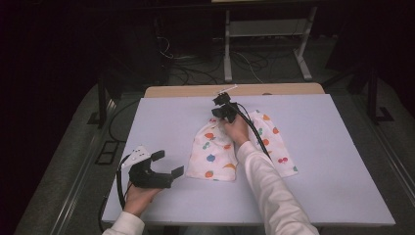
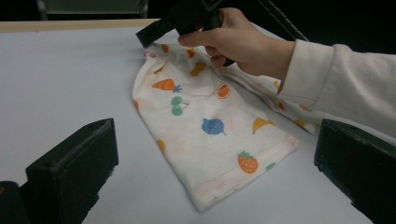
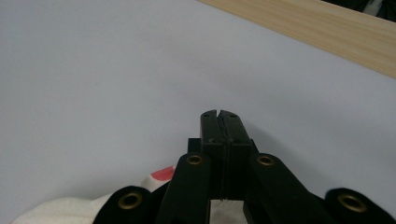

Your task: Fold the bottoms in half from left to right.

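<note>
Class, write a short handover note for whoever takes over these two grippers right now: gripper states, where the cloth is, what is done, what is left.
Right gripper: jaws together at the far edge of the fruit-print cloth; whether they pinch fabric cannot be told.
Left gripper: open, near the table's front left, apart from the cloth.
Cloth: lying mostly flat mid-table, far edge rumpled under the right hand.
Done: right gripper brought to the far edge.
Left: probably folding or smoothing it, with the left gripper taking the near edge.
</note>
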A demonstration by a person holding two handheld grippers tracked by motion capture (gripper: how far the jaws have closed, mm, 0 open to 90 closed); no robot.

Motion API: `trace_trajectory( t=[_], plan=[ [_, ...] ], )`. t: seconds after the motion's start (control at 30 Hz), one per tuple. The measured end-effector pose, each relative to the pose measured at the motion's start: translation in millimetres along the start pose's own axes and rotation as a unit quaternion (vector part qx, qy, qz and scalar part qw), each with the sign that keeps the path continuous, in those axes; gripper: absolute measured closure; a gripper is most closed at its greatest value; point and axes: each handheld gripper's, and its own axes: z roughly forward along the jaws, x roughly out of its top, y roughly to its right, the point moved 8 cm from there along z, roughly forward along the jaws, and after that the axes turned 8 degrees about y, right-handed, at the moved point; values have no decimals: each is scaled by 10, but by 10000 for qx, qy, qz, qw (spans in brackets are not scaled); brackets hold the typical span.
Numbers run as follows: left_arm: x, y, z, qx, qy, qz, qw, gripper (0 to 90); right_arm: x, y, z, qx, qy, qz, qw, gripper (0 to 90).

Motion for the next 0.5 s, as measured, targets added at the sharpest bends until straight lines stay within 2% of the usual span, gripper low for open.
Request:
trace_trajectory(
  t=[0.1, 0.23, 0.5],
  plan=[
    [8, -28, 1, 66, -194, 138, 9997, 0, -9, -9, -4, -20, -9, -18, 10000, 888],
    [34, -64, 11, 92, -392, 167, 9990, 0, -5, -10, -21, -65, 0, -29, 10000, 888],
    [80, -123, 84, 89, -591, 30, 9982, 0, 31, -11, -65, -104, 132, -64, 9998, 888]
  ],
)
